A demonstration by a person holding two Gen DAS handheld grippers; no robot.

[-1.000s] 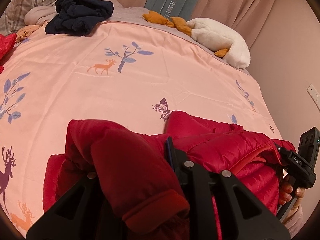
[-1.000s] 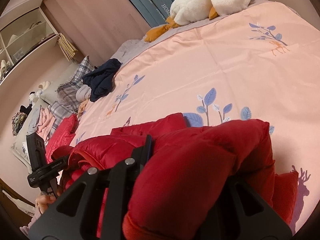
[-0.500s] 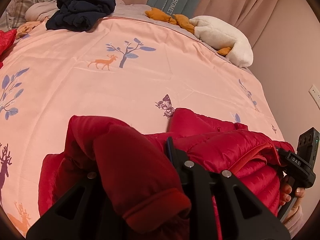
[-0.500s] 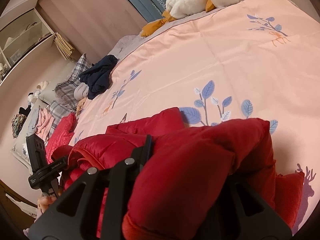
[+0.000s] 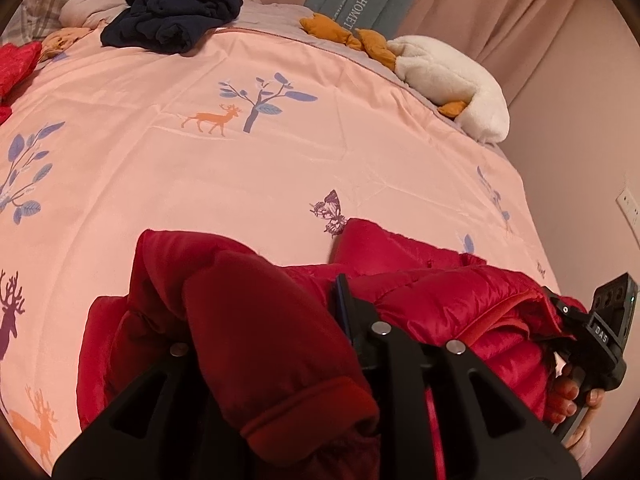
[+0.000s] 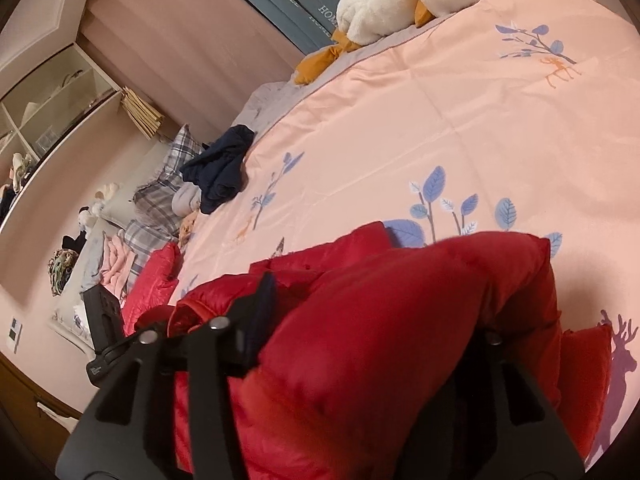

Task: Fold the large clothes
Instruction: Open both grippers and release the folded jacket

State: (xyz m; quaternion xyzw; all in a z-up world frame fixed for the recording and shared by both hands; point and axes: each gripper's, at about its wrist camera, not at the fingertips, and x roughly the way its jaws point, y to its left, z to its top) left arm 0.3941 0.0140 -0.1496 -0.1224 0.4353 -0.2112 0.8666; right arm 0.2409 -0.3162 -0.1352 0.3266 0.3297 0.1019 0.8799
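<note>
A red puffer jacket (image 5: pixel 432 292) lies bunched at the near edge of a pink printed bed cover (image 5: pixel 240 160). My left gripper (image 5: pixel 264 320) is shut on a thick fold of its sleeve, which bulges between the jaws and hides the left fingertip. My right gripper (image 6: pixel 372 312) is shut on the jacket's (image 6: pixel 400 320) other sleeve in the same way. Each view shows the other gripper at the jacket's far side: the right one (image 5: pixel 600 332) with the hand holding it, the left one (image 6: pixel 104 320).
A dark navy garment (image 5: pixel 172 12) and plaid pillows (image 6: pixel 160 196) lie at the head of the bed. A white and orange plush toy (image 5: pixel 452 76) lies at the far corner. Another red garment (image 6: pixel 156 280) lies at the bed's side. Curtains and a wall stand behind.
Both grippers have moved forward over the bed with the jacket's sleeves held; the right wrist view has tilted and shows more of the left side of the room.
</note>
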